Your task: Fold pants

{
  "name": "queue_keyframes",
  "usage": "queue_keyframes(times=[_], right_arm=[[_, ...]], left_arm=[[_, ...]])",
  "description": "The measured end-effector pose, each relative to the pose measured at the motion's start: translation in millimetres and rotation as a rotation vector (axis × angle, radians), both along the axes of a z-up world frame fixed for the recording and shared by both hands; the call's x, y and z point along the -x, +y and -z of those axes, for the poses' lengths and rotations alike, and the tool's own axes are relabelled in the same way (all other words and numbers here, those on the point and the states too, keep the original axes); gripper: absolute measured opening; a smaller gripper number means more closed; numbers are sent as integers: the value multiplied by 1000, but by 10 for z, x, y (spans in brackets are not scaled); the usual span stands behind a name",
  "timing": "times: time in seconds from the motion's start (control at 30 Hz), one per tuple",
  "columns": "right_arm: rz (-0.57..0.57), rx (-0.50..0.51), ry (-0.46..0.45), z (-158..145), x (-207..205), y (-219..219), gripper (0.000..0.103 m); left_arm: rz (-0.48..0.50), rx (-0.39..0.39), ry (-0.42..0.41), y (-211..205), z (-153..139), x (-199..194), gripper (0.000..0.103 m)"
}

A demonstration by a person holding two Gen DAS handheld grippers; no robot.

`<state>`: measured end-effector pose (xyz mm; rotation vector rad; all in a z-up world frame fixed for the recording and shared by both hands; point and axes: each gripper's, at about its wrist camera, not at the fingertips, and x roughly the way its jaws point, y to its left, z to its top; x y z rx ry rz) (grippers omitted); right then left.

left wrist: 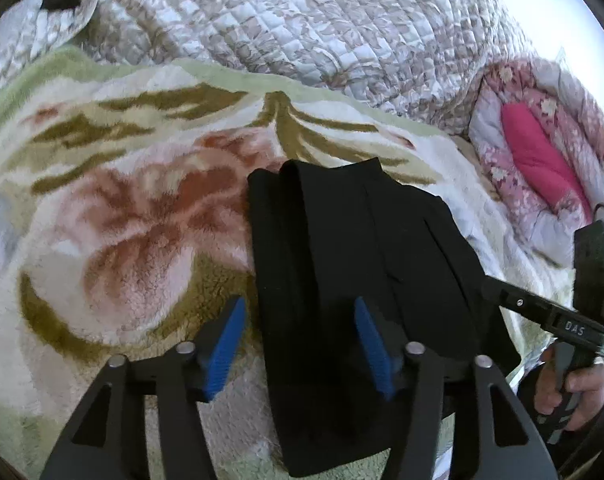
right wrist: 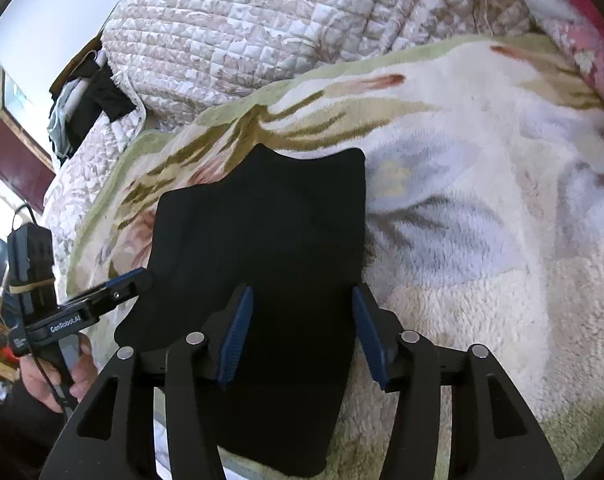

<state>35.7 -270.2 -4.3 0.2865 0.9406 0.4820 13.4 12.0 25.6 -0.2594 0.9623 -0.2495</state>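
Note:
Black pants [left wrist: 342, 260] lie folded into a long narrow stack on a floral fleece blanket [left wrist: 122, 220]. My left gripper [left wrist: 299, 307] is open, its blue pads [left wrist: 226, 352] spread over the stack's near left edge without pressing the cloth. A hand holds my right gripper [left wrist: 489, 285], whose tip sits at the stack's right edge. In the right wrist view the pants [right wrist: 262, 232] fill the middle, and my right gripper [right wrist: 301, 294] stands open above their near end. My left gripper [right wrist: 144, 276] touches the pants' left edge.
A quilted bedspread [left wrist: 302, 20] is bunched along the far side of the blanket. A pink floral quilt with a magenta pillow [left wrist: 542, 160] lies at the right. Dark clothes [right wrist: 86, 100] are heaped at the far left, beside a wooden-framed panel [right wrist: 18, 160].

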Motion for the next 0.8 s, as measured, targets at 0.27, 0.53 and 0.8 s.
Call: queue_keyframes(times=[0.27, 0.53, 0.8], right_arm=[[-2, -143, 70, 91, -182, -59, 53], [-16, -135, 82, 87, -199, -35, 18], [-56, -160, -31, -400, -155, 112, 13]], left_arm=[[19, 97, 0, -6, 84, -198, 65], [-19, 91, 2, -17, 47, -136, 36], [1, 73, -57, -49, -310, -152, 18]])
